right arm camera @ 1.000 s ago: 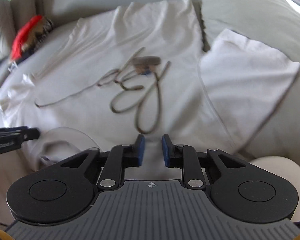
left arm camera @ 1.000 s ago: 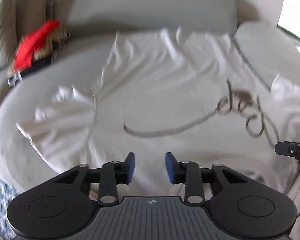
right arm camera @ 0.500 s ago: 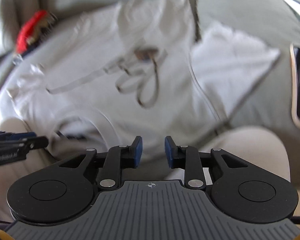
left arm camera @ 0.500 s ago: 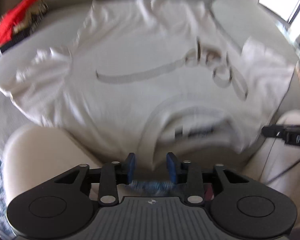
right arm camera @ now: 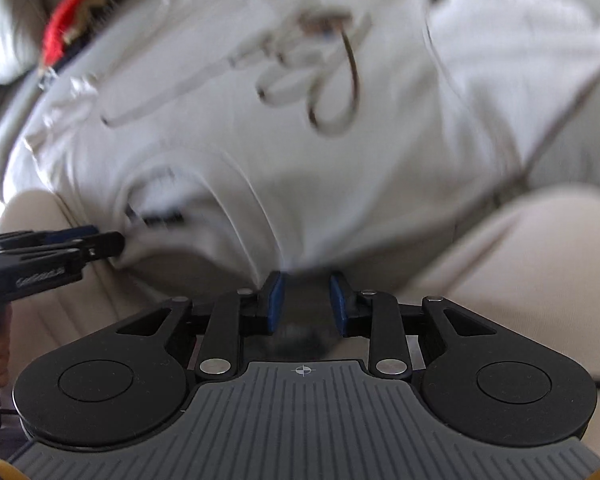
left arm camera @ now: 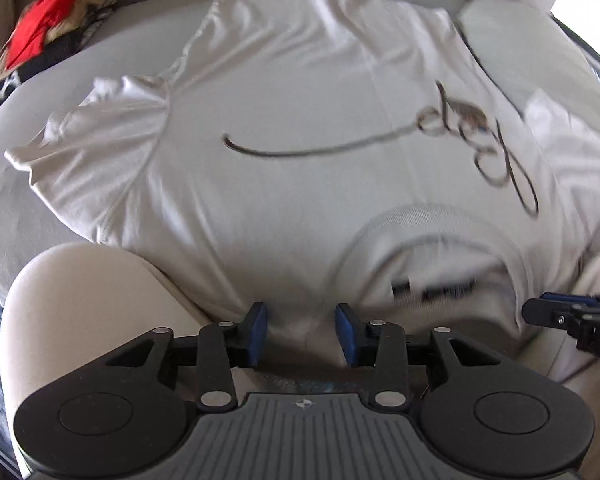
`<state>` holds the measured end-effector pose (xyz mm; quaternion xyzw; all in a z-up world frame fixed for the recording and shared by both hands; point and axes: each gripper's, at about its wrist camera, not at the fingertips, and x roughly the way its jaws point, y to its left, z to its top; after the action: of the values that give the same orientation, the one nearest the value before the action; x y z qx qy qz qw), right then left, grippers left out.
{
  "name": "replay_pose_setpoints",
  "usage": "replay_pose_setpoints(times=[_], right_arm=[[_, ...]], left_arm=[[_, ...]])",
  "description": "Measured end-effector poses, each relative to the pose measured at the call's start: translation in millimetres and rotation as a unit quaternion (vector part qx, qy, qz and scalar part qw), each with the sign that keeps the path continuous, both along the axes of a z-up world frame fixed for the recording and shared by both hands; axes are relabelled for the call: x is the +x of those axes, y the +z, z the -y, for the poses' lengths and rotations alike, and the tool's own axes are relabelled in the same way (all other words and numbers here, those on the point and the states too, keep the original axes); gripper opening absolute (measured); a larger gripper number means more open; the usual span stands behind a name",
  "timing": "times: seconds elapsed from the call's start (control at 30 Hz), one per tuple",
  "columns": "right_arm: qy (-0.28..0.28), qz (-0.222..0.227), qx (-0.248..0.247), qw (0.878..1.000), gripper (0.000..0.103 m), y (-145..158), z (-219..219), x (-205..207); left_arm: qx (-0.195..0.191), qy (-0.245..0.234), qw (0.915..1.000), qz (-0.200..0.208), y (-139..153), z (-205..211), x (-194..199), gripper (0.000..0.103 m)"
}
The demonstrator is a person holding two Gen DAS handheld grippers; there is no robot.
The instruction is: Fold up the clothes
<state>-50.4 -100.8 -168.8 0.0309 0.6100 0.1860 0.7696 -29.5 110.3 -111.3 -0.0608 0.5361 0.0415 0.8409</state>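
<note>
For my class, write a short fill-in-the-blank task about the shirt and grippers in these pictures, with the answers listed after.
1. The T-shirt spread on the sofa is ____ in colour.
2. The pads on the left gripper are ____.
3. Both grippers' jaws are ____, gripping nothing.
4. The neckline lies nearest the grippers; the bright ____ garment lies far beyond it.

Answers: white; blue; open; red

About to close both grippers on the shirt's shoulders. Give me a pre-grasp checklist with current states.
1. Left gripper open: ok, jaws apart.
2. Right gripper open: ok, jaws apart.
3. Shirt edge between left pads: ok, fabric sits in the gap.
4. Fabric between right pads: cannot tell, edge is blurred right at the tips.
5. Shirt spread flat: not ok, the sleeve is crumpled.
6. Clothes pile off the shirt: ok, it lies apart on the sofa.
</note>
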Motion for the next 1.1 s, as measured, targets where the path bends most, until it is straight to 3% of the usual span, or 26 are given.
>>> replay_pose_setpoints(times=[0.1, 0.13, 0.2, 0.27, 0.4, 0.6, 0.7, 0.87, 1.0, 1.1], right_arm=[[-0.004, 0.002, 0.015, 1.0, 0.034, 4, 1, -5], [-0.006, 0.015, 0.034, 0.999, 0.044, 13, 2, -5], [-0.012, 0.055, 0.059, 0.997, 0.057, 36, 5, -7], [-0.016, 0.104, 0.07, 0.992, 0.057, 62, 7, -9], [-0.041, 0.172, 0.106, 0.978, 0.071, 108, 17, -3], [-0.095, 0.252, 0.178, 0.946, 0.076, 175, 41, 18], [-0.113, 0.29, 0.183, 0.932, 0.076, 201, 50, 35], [-0.134, 0.301, 0.155, 0.931, 0.076, 221, 54, 85], [-0.147, 0.276, 0.133, 0.941, 0.076, 207, 53, 150], [-0.155, 0.229, 0.125, 0.953, 0.073, 169, 52, 216]], left_arm=[[-0.013, -0.021, 0.9994, -0.026, -8, 9, -3, 0.036], [-0.014, -0.026, 0.9991, -0.031, -8, 12, -4, 0.036], [-0.016, -0.036, 0.9984, -0.04, -9, 17, -6, 0.036], [-0.028, -0.036, 0.9987, -0.025, 4, 14, -7, 0.036], [-0.046, -0.016, 0.9983, 0.031, 44, -2, -6, 0.037], [-0.049, 0.032, 0.9891, 0.135, 112, -31, 2, 0.043], [-0.045, 0.058, 0.9798, 0.186, 143, -50, 12, 0.045], [-0.054, 0.095, 0.9673, 0.229, 174, -94, 45, 0.046], [-0.049, 0.102, 0.9698, 0.216, 174, -118, 98, 0.046], [-0.052, 0.107, 0.9752, 0.187, 157, -131, 145, 0.046]])
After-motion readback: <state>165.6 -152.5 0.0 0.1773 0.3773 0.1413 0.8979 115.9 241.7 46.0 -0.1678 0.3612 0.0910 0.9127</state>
